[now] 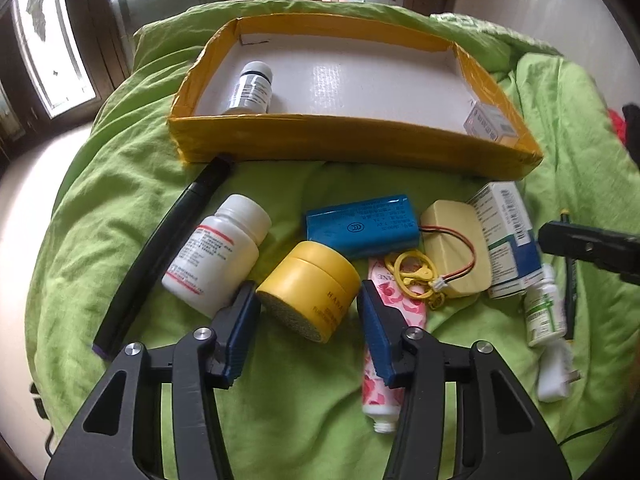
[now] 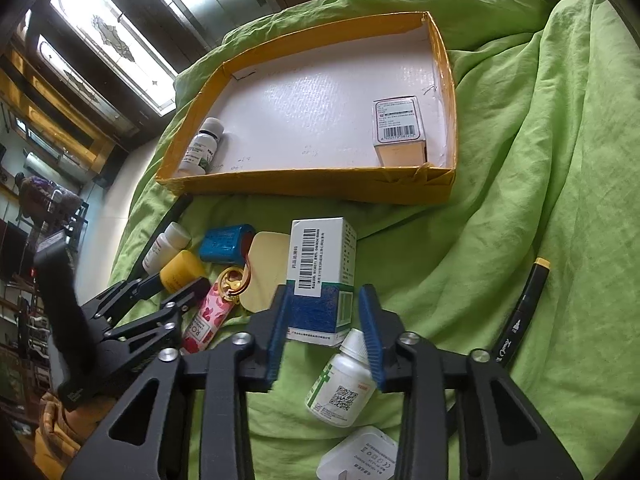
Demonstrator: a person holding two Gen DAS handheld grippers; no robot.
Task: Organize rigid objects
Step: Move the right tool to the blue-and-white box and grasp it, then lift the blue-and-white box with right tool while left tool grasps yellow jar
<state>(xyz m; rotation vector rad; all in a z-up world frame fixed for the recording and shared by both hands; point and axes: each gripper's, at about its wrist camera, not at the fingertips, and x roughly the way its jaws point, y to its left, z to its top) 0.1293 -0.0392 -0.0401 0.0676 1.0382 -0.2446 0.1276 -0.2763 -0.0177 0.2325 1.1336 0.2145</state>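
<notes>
A yellow-walled box (image 1: pixel 352 140) (image 2: pixel 304 186) sits on the green cloth with a small bottle (image 1: pixel 252 88) (image 2: pixel 202 146) and a small carton (image 2: pixel 398 124) inside. My left gripper (image 1: pixel 306 294) is open, its jaws on either side of a yellow jar (image 1: pixel 310 288) lying on its side. My right gripper (image 2: pixel 324 300) is open around the near end of a blue-and-white medicine carton (image 2: pixel 320 276). A small white dropper bottle (image 2: pixel 340 380) lies just below it.
On the cloth lie a white pill bottle (image 1: pixel 218 252), a black pen-like tube (image 1: pixel 160 252), a blue battery pack (image 1: pixel 362 224), a tan block (image 1: pixel 456 254), a yellow key clip (image 1: pixel 414 274), a pink tube (image 1: pixel 390 352), a white plug (image 2: pixel 360 456) and a marker (image 2: pixel 520 312).
</notes>
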